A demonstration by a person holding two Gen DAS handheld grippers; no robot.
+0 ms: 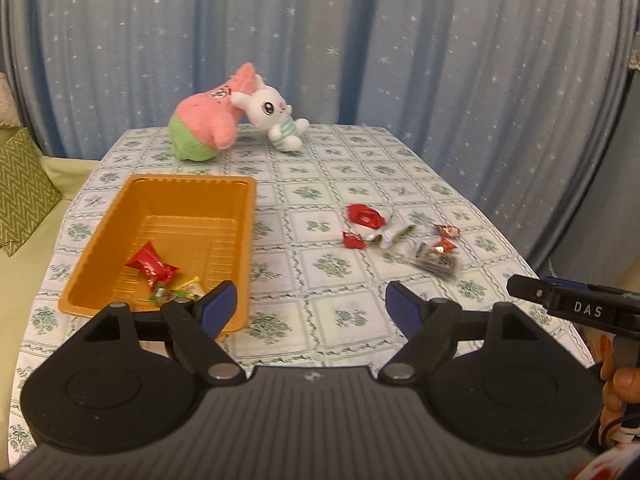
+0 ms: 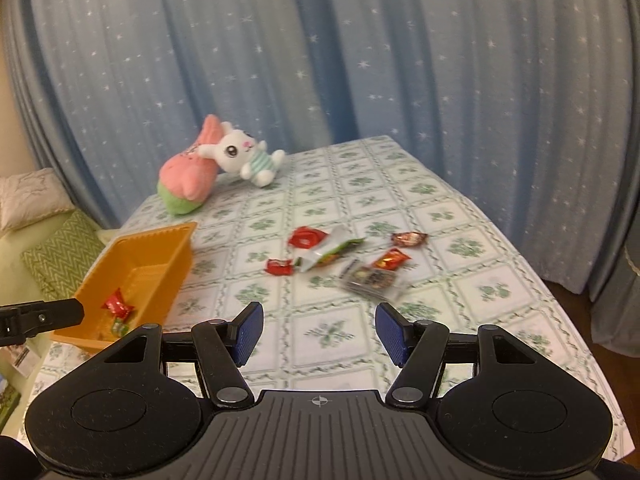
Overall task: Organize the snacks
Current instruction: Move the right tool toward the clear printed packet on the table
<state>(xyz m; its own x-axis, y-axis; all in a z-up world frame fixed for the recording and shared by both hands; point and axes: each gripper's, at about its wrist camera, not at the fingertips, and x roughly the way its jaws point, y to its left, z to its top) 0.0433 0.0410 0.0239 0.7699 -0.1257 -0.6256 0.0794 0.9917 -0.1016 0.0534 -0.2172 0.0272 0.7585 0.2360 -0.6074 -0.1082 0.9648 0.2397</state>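
With both your left gripper (image 1: 308,304) and right gripper (image 2: 318,330) spread empty, the loose snacks (image 2: 340,256) beside the tray (image 1: 120,216) overlap, so you risk pinching two.

Ahead and to the left of the left gripper (image 1: 312,304), whose matt black plastic arms carry ridged blue pads, the orange tray (image 1: 236,240) looks like thin glossy moulded plastic with a ribbed floor, and the red candy (image 1: 151,267) inside it has a shiny crinkled foil-like wrapper. Ahead of the right gripper (image 2: 318,330), the loose snacks (image 2: 344,258) lie in glossy red and clear crinkly film on a smooth printed tablecloth (image 2: 460,280). Farther off, the pink plush (image 2: 186,178) and white bunny (image 2: 244,156) look soft and fuzzy, and the blue curtain (image 2: 360,60) behind is matt pleated cloth.
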